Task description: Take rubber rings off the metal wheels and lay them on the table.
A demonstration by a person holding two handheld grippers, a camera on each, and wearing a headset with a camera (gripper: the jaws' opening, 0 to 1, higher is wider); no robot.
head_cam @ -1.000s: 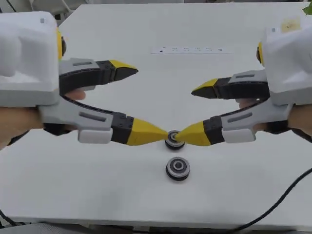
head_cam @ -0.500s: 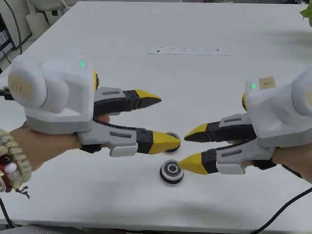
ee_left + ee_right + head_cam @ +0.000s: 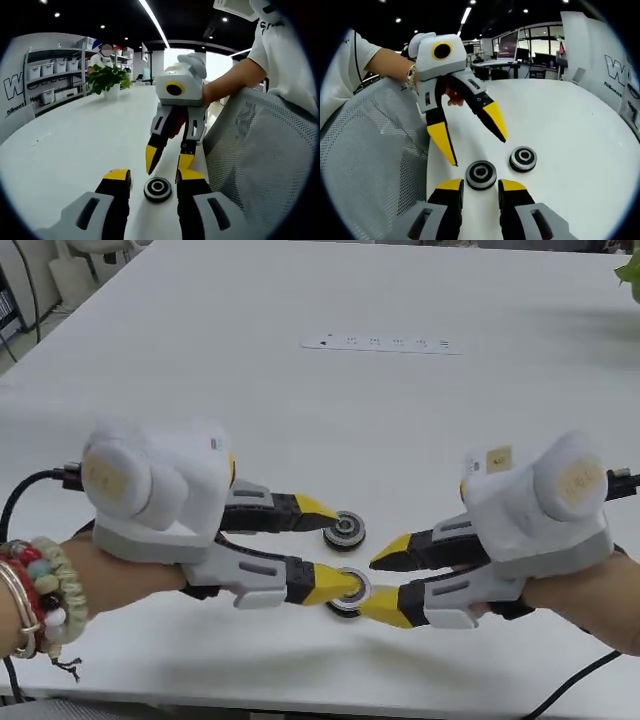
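Looking down in the head view, both wheels sit on the table [image 3: 300, 410] close to its near edge. The near wheel [image 3: 346, 594] is half hidden among yellow tips, and the far wheel [image 3: 344, 530] is just behind it. The left gripper [image 3: 340, 548] and right gripper [image 3: 372, 581] both stand released, meeting at the near wheel. A white strip [image 3: 380, 342] toward the far edge carries marks too small to read, and so do the stickers [image 3: 100, 475] on the grippers.

In the left gripper view the near wheel [image 3: 158, 189] lies between the left gripper's [image 3: 152, 176] parted jaws, with the right gripper [image 3: 167, 167] facing it. The wall lettering [image 3: 12, 86] begins with a "W"; the rest is cut off.

In the right gripper view the near wheel [image 3: 481, 174] is just ahead of the right gripper [image 3: 481, 186], with the far wheel [image 3: 523, 158] beside it. The rubber rings [image 3: 469, 176] are not yet off.

With four tips crowding one small wheel, I'd expect them to clash or to nip metal instead of rubber. That could send the wheel skidting toward the near edge, or knock the far wheel.
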